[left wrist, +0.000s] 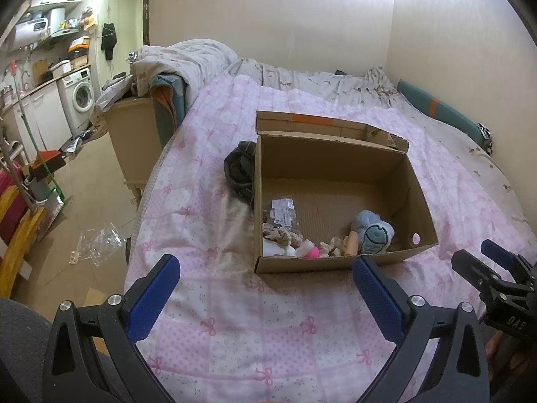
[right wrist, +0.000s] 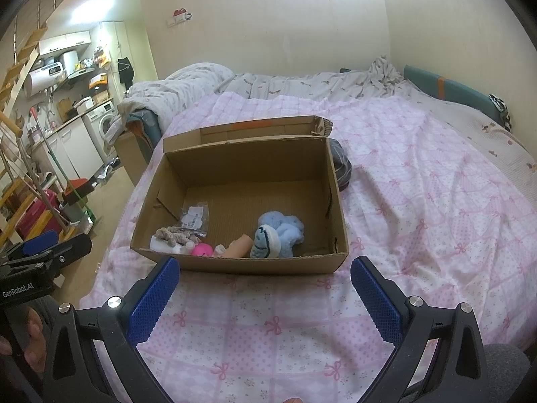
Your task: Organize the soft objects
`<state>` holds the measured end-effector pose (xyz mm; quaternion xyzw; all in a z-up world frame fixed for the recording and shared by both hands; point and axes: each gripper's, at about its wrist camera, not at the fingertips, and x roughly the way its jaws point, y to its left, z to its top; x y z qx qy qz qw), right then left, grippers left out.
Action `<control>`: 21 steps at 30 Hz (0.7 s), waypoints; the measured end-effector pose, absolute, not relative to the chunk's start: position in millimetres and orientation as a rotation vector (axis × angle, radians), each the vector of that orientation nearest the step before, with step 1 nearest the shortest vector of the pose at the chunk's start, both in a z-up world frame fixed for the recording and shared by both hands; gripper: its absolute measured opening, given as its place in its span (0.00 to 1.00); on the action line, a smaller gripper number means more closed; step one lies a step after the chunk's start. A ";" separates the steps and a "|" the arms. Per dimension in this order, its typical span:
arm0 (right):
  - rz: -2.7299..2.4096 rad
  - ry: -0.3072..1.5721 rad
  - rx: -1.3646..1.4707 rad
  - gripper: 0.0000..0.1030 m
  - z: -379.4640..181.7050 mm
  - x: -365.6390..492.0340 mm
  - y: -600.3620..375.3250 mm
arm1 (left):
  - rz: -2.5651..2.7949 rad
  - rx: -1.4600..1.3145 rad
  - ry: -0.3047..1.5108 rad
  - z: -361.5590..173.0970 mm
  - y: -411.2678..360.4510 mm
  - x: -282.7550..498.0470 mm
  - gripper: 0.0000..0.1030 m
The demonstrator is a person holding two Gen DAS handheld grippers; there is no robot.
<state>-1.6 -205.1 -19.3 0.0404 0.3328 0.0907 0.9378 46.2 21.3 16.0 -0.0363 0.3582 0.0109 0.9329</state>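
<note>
Cardboard box [left wrist: 345,181] sits open on the pink quilt [left wrist: 255,329] in the left wrist view, flaps up, and most of the soft bits look gathered along its near wall: a blue plush toy [left wrist: 372,231], a beige scrunchie [left wrist: 280,233], a pink ball [left wrist: 312,252], something white in the corner and a small clear packet [left wrist: 283,213]. The left gripper [left wrist: 265,288] hangs just short of the box with its blue pads wide apart and nothing between them. Against the box's far left side, outside it, lies a dark bundle of cloth [left wrist: 240,171]. To my eye that is the one soft thing not yet put away, so the step in hand is fetching it. The next move calls for a reach past the box's left wall, a pinch into the bunched fabric, then a lift over the rim.

From the right wrist view the box [right wrist: 241,265] is close in front, and the right gripper [right wrist: 265,288] is likewise spread open and empty, near the front wall. The blue toy [right wrist: 278,231] is fluffy, with a white face patch, slumped against a tan tube-like piece [right wrist: 239,245]. The scrunchie [right wrist: 174,235] and ball [right wrist: 201,250] crowd the left corner. The dark cloth [right wrist: 341,168] shows only partly behind the box's right wall, crumpled; what garment it is I cannot tell.
</note>
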 end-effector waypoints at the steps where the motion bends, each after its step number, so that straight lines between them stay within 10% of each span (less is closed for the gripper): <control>1: 0.185 0.680 0.083 1.00 -19.5 -1.5 -205.0 | 0.022 -0.074 0.734 15.8 20.9 45.7 1.00; 21: 0.186 0.682 0.082 1.00 -21.3 -1.7 -206.5 | 0.021 -0.072 0.745 12.0 22.1 46.1 1.00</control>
